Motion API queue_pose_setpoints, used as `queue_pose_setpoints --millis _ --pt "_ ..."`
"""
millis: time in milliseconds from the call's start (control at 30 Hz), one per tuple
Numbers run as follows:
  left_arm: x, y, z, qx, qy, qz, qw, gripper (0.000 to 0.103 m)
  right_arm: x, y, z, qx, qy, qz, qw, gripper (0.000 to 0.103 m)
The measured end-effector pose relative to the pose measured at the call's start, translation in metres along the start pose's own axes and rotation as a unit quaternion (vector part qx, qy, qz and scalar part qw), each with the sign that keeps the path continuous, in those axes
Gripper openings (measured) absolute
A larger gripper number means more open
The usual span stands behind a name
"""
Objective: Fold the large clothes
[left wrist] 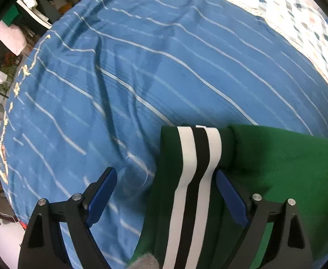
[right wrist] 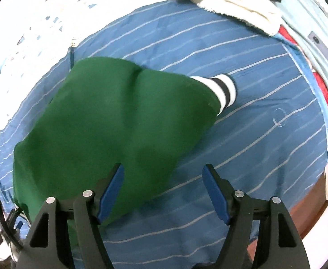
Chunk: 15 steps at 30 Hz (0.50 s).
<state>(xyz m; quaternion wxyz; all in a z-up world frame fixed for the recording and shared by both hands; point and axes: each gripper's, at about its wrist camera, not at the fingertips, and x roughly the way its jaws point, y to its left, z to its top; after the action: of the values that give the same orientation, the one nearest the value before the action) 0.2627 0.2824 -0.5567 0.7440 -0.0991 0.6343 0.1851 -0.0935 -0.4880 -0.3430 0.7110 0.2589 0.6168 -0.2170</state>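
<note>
Green garment (left wrist: 276, 157) lies between left fingers (left wrist: 230, 196), beside right fingers (right wrist: 111, 190), both wide.

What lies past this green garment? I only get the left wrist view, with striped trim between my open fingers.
Observer: In the right wrist view the green garment lies bunched on the blue striped sheet, its striped cuff poking out at the far end.
Operator: Is the right gripper holding anything?
Observer: No. The right gripper is open, its left finger over the garment's near edge.
Operator: Anything else on the bed?
Observer: A cream towel sits at the sheet's far edge.
</note>
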Motion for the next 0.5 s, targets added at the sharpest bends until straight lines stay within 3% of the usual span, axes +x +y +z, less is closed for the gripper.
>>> queue_pose_setpoints --millis 200,367,433,500 --pt "0.009 -0.001 0.014 -0.018 0.014 -0.001 0.9997 0.092 -0.022 -0.003 -0.003 0.02 -0.01 -0.022 1.0 0.074" --pt "-0.027 -0.001 0.002 -0.031 -0.006 -0.003 0.9995 0.092 -0.058 -0.009 -0.004 0.023 -0.055 -0.054 0.997 0.074" --pt "-0.044 -0.003 -0.008 -0.037 -0.014 -0.003 0.9992 0.092 -0.061 -0.005 0.01 0.002 -0.068 -0.041 0.997 0.074" --pt "-0.055 -0.007 -0.018 -0.037 -0.018 0.0 0.9991 0.092 -0.046 0.01 0.042 -0.047 -0.063 0.004 0.997 0.074"
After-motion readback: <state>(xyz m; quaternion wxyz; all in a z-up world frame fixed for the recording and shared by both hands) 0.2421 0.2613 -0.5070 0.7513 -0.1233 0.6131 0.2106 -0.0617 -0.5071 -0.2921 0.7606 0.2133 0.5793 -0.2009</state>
